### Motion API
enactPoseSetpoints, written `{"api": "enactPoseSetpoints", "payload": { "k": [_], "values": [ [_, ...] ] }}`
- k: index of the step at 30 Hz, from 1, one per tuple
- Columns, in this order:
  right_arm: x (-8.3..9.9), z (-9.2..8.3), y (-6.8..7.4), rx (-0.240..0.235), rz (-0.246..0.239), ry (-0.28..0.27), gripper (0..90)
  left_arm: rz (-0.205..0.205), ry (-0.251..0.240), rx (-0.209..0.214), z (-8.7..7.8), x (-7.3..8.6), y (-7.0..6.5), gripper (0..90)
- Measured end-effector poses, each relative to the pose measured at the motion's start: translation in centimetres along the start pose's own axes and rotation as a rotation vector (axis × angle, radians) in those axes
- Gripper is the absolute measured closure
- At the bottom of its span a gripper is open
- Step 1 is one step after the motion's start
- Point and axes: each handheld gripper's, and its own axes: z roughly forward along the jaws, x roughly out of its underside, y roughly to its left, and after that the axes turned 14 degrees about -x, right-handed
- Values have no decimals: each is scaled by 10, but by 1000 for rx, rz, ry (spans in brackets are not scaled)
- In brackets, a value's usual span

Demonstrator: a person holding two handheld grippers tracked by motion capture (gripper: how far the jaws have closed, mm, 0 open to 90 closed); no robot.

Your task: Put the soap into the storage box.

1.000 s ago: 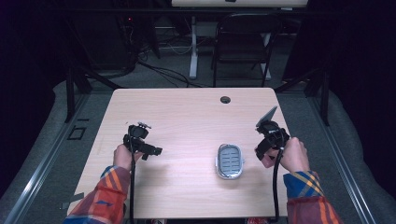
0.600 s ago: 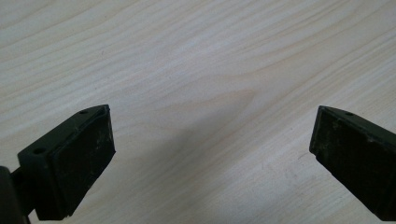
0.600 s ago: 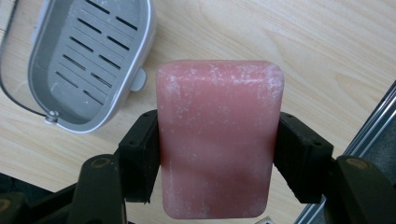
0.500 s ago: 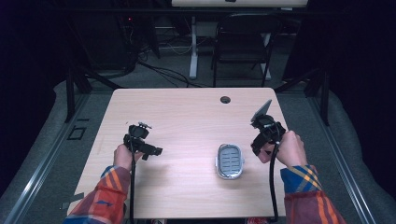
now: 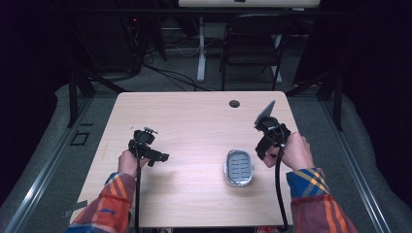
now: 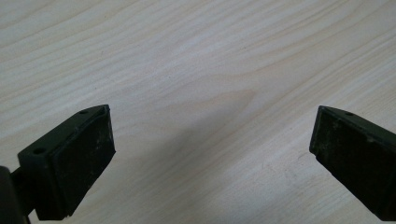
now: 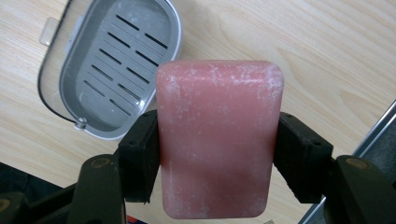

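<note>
The right gripper (image 7: pixel 219 154) has its 2 jaws squeezed on a pink soap bar (image 7: pixel 218 140), held up in the air just right of the open grey soap dish (image 5: pixel 239 167) at the near-right of the table (image 5: pixel 194 121). The left gripper (image 6: pixel 210 154) is wide open w/ nothing in it, over bare wood, well apart. Step looks like: soap going to dish. Next move prob. needs the bar carried left over the slotted tray, then lowered flat.

The soap bar (image 7: pixel 219 140) is pink with whitish powdery streaks, and the slotted soap dish (image 7: pixel 112 65) is grey. The worktop (image 5: pixel 194 116) is pale wood-grain, both tools' jaws are black, and the person's sleeves (image 5: pixel 104 208) are orange-and-blue plaid.
</note>
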Motion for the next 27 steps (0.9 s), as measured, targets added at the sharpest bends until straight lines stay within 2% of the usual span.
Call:
{"api": "enactPoseSetpoints", "payload": {
  "k": [3,6,7,11,13,21,23,27],
  "values": [
    [-3,2,4,1,2,-8,373,-2,-1,0,0,0,0,0],
    [-6,3,7,6,-14,16,373,-2,-2,0,0,0,0,0],
    [-7,4,8,6,-6,2,373,-2,-2,0,0,0,0,0],
    [-10,6,11,-2,-12,6,373,-2,-3,0,0,0,0,0],
    [-12,5,13,2,-25,28,373,-2,-2,0,0,0,0,0],
    [-18,9,20,2,-40,43,373,-1,-2,1,0,0,0,0],
    [-19,11,22,-4,-33,28,373,5,-2,1,0,0,0,0],
    [-21,15,25,-8,-42,35,373,7,-2,1,0,0,0,0]
  ]
}}
